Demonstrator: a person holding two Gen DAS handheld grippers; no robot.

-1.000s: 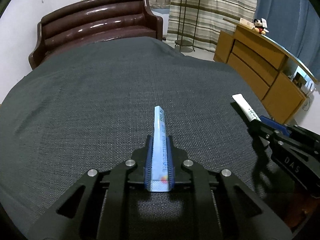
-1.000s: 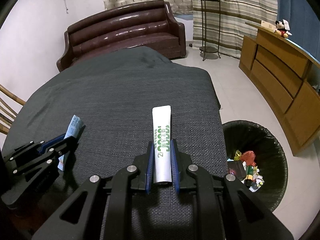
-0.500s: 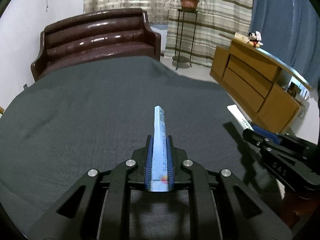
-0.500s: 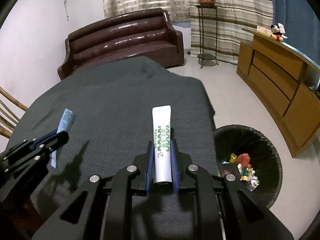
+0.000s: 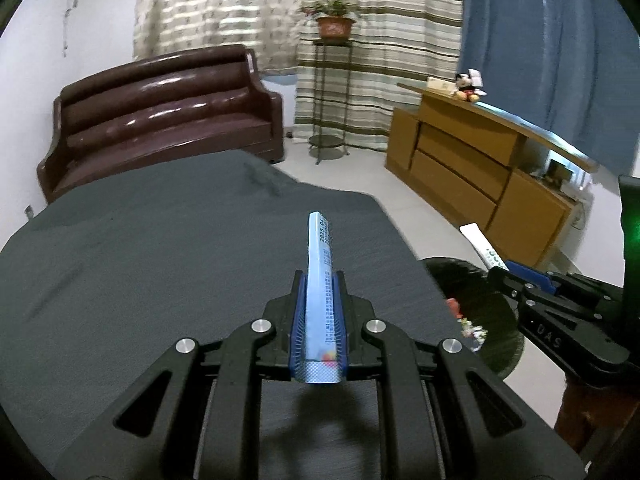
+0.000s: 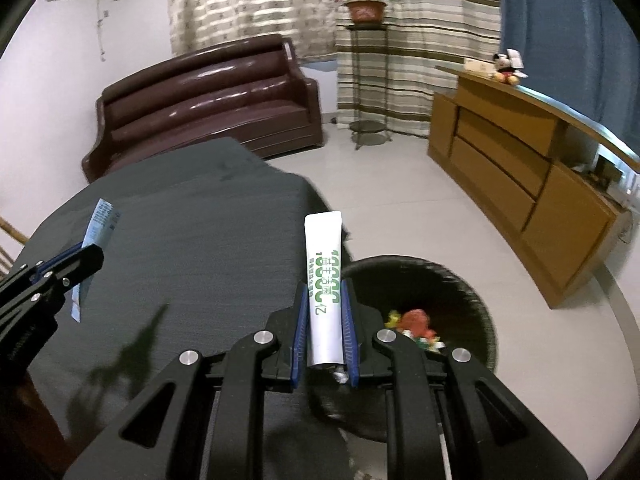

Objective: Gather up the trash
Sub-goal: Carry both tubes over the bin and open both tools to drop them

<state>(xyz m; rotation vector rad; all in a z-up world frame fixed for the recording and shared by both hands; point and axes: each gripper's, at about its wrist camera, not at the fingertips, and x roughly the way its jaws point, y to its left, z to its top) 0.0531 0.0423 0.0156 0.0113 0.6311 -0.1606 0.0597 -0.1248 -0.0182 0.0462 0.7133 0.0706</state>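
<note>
While the right gripper (image 6: 325,312) clamps the white tube (image 6: 323,280) near the bin (image 6: 472,292), release short of the rim risks a miss. Left gripper (image 5: 319,312) grips the blue packet (image 5: 320,276) over the table (image 5: 160,260); same hazard.

In the left wrist view the trash bin (image 5: 472,312) at four o'clock is half hidden: the dark cloth-covered table (image 5: 160,280) covers its left side and the right gripper (image 5: 516,280) its right, and its contents are too small to name. In the right wrist view the bin's (image 6: 472,300) near rim is blurred and lost behind the gripper frame. The left gripper (image 6: 80,260) runs off at nine o'clock. The print on the blue packet (image 5: 322,280) is unreadable.
</note>
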